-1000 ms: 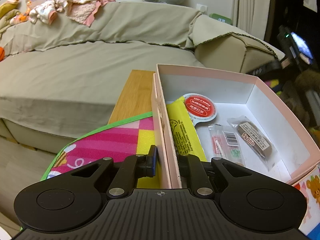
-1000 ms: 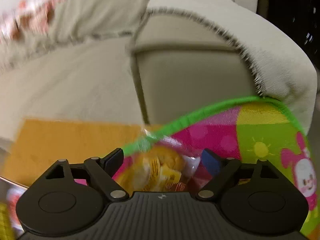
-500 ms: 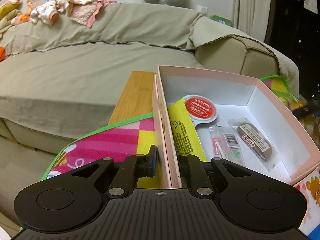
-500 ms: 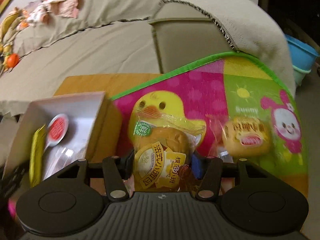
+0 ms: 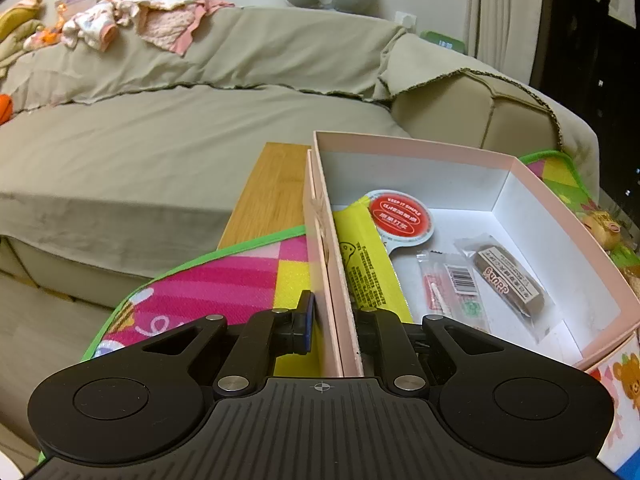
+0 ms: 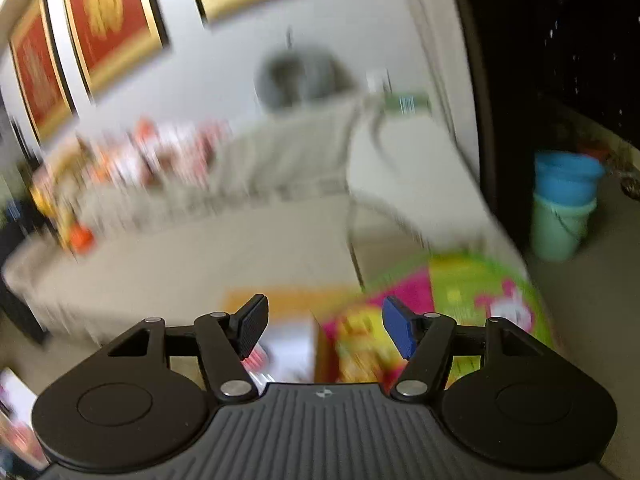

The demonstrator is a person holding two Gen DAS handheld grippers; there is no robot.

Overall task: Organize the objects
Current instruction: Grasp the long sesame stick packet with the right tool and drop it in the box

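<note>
My left gripper (image 5: 336, 312) is shut on the near left wall of a pink cardboard box (image 5: 404, 148). Inside lie a yellow packet (image 5: 366, 264), a round red-lidded cup (image 5: 402, 218), a clear sachet (image 5: 452, 290) and a brown wrapped bar (image 5: 508, 280). A wrapped bun (image 5: 602, 230) lies on the mat right of the box. My right gripper (image 6: 324, 326) is open and empty, high above the table. Its view is blurred; the box (image 6: 288, 350) and a yellow blur on the mat show below it.
The box sits on a colourful play mat (image 5: 224, 284) over a wooden table (image 5: 276, 192). A beige sofa (image 5: 180, 140) with clothes stands behind. Blue and green buckets (image 6: 564, 204) stand on the floor at right.
My right gripper was closed around a wrapped bun half a second ago. Now it is open, empty, and raised with the view swung upward. My left gripper has not moved.
</note>
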